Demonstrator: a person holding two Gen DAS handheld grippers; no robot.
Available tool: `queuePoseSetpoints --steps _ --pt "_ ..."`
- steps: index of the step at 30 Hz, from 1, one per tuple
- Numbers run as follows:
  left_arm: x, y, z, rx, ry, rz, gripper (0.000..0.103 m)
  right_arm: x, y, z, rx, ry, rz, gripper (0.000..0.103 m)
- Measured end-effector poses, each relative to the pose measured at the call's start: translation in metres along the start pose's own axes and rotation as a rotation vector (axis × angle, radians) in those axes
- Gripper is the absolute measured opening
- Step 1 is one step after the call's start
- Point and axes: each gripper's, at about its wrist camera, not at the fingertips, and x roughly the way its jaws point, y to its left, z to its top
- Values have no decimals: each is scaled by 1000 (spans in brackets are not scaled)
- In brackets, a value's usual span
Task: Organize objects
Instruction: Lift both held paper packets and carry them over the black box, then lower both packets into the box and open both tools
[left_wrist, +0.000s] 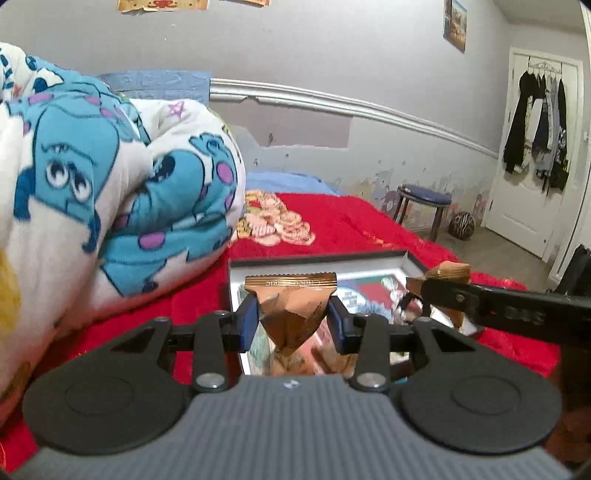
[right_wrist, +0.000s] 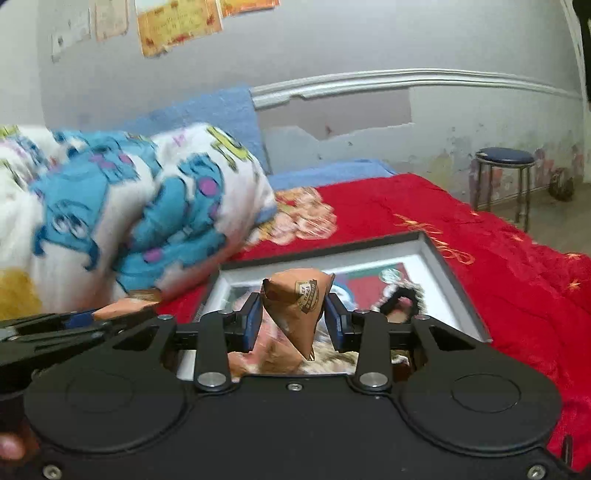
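The left gripper (left_wrist: 291, 317) is closed on a copper-brown foil packet (left_wrist: 291, 314), crumpled and pinched at the middle, with a crimped flat seal along its top edge. The right gripper (right_wrist: 293, 319) is closed on a second brown packet (right_wrist: 295, 306), folded to a point below and bearing a round dark stamp. Both packets hang above an open black box (right_wrist: 458, 291) with white inner walls, which lies on the red bedcover (right_wrist: 498, 266) beside a white blanket with blue monsters (left_wrist: 110, 184).
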Motion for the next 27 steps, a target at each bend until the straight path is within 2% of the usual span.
queuePoseSetpoints --steps 4,8,11,14,15,21,23,27 --pt "6 1 17 14 37 -31 44 -11 -11 13 80 -41 65 36" --pt "18 -3 29 35 21 -47 44 -12 -21 32 127 -54 57 36" --pt "33 -4 38 27 25 -27 44 1 -30 43 200 -55 71 36" --pt "50 2 42 17 20 -27 44 30 -36 36 309 -39 173 36" --pt "58 6 42 7 26 -22 44 42 -37 32 332 -20 179 36" --pt "106 30 38 -83 115 -54 44 112 -38 30 355 88 97 36" --pt "116 33 32 -75 143 -68 44 129 -39 30 346 113 70 36" --pt "130 32 20 -59 170 -50 44 152 -41 16 363 159 35 36"
